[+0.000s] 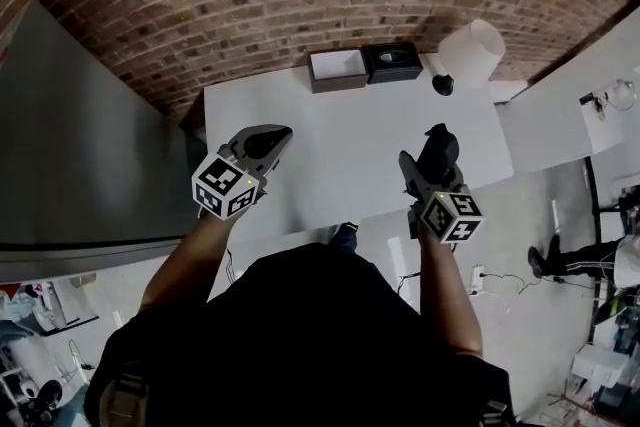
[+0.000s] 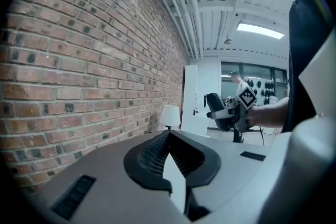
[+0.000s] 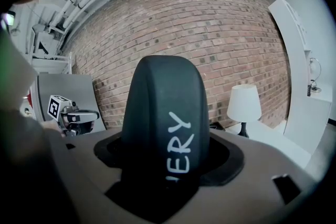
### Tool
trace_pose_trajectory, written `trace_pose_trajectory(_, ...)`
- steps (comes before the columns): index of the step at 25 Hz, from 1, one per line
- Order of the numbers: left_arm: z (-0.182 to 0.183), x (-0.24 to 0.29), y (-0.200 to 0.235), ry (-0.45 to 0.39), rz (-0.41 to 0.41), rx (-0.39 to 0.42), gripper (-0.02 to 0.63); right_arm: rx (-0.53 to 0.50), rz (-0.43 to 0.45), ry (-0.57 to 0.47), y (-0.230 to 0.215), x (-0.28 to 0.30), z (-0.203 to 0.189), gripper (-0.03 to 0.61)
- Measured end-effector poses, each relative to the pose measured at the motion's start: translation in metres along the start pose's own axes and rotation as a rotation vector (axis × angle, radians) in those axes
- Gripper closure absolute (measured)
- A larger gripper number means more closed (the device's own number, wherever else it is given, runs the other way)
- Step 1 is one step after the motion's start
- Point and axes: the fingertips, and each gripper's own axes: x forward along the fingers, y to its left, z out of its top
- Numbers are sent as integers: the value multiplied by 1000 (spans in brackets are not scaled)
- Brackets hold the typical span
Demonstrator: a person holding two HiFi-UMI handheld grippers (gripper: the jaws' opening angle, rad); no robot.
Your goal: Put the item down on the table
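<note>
My right gripper (image 1: 436, 147) is shut on a dark rounded item (image 3: 165, 123) with white letters on its side. The item (image 1: 440, 143) stands up between the jaws and hides them, and it is held in the air over the right part of the white table (image 1: 340, 155). My left gripper (image 1: 262, 145) hovers over the table's left side; its jaws are shut with nothing between them. In the left gripper view the black pads (image 2: 152, 157) meet in a narrow V, and the right gripper (image 2: 228, 113) with the item shows beyond them.
At the table's far edge against the brick wall stand a dark open box with a white inside (image 1: 338, 68) and a black box (image 1: 391, 61). A white-shaded lamp (image 1: 468, 53) stands at the far right corner. A grey cabinet (image 1: 80, 145) flanks the left side.
</note>
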Motion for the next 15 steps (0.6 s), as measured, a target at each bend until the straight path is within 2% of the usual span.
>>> trace_pose_trajectory(15,17,69,28,28,39,-32,600,-26,53,43,-62,59,37,212)
